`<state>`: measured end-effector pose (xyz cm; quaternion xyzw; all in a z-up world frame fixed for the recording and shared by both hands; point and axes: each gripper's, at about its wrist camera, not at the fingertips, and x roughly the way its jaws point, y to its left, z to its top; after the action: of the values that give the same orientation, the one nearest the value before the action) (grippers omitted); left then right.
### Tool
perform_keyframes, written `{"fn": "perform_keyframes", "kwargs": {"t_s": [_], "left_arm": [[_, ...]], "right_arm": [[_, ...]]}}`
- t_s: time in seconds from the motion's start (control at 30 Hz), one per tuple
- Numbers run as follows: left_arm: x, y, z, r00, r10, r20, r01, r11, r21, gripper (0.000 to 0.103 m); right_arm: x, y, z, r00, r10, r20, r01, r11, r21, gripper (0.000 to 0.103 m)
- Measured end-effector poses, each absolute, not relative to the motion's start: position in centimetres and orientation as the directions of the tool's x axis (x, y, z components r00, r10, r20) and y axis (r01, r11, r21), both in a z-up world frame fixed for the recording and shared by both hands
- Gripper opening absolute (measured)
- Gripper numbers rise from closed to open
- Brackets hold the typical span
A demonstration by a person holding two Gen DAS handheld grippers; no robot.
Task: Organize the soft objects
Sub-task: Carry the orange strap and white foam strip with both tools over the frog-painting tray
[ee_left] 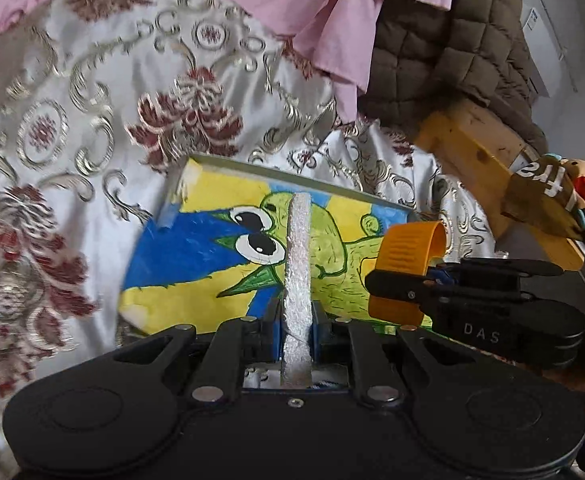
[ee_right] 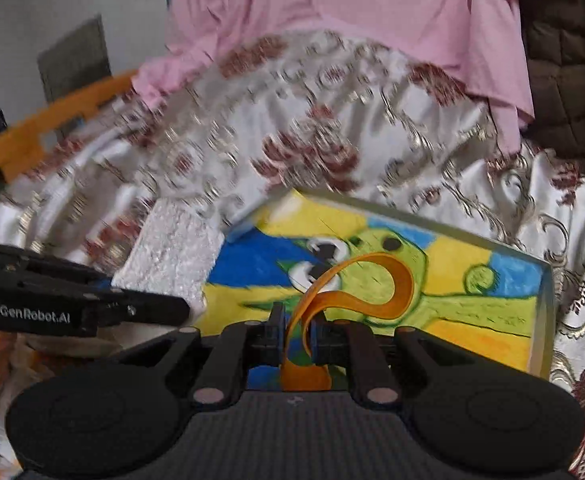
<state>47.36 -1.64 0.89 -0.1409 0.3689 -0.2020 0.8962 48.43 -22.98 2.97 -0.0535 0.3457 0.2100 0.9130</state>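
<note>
The left gripper point(ee_left: 297, 320) is clamped on a white foam strip point(ee_left: 298, 264), pinched by one end so the rest stands clear of the fingers toward twelve o'clock; held this way, the free end can probably be lowered into place first. In the right wrist view the same strip point(ee_right: 172, 252) shows broadside at nine o'clock, over the floral cloth point(ee_right: 292, 120). Beneath both tools lies a box point(ee_left: 196, 216) painted with a green cartoon creature, its open face up, likely the place where the soft things are gathered. At three o'clock in the left view, the right gripper point(ee_right: 295, 332) is closed on an orange band point(ee_right: 372, 292), which curls over itself because it is limp and gripped only at one end. A pink sheet point(ee_left: 292, 0) drapes the bed at twelve o'clock, with a brown quilt point(ee_left: 452, 40) at two o'clock.
</note>
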Motion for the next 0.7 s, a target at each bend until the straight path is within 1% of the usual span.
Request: {"fn": "perform_keyframes", "kwargs": {"t_s": [0.1,0.17,0.3,0.53,0.7], "left_arm": [[48.9,-1.8,-0.6,0.639,-0.471,-0.608,0.237,0.873,-0.427,0.014],[49.9,-1.7,-1.7,0.636,-0.467,-0.615,0.193,0.867,-0.459,0.014],[51.3,-1.5,-3.5,0.626,-0.470,-0.623,0.132,0.851,-0.509,0.016],[53.0,-1.7,-5.2,0.606,-0.440,-0.663,0.066,0.858,-0.509,0.015],[52.9,-1.7,-5.3,0.611,-0.430,-0.665,0.067,0.865,-0.497,0.018]], "right_arm": [[49.4,-23.0,1.7,0.653,0.306,-0.693,-0.410,0.912,0.015,0.013],[49.8,-23.0,1.1,0.638,0.293,-0.712,-0.410,0.912,0.008,0.013],[50.2,-22.5,0.1,0.618,0.273,-0.737,-0.424,0.905,-0.020,0.014],[50.3,-21.6,-1.1,0.605,0.259,-0.753,-0.446,0.894,-0.051,0.017],[50.1,-20.7,-1.4,0.611,0.246,-0.753,-0.465,0.881,-0.090,0.025]]}}
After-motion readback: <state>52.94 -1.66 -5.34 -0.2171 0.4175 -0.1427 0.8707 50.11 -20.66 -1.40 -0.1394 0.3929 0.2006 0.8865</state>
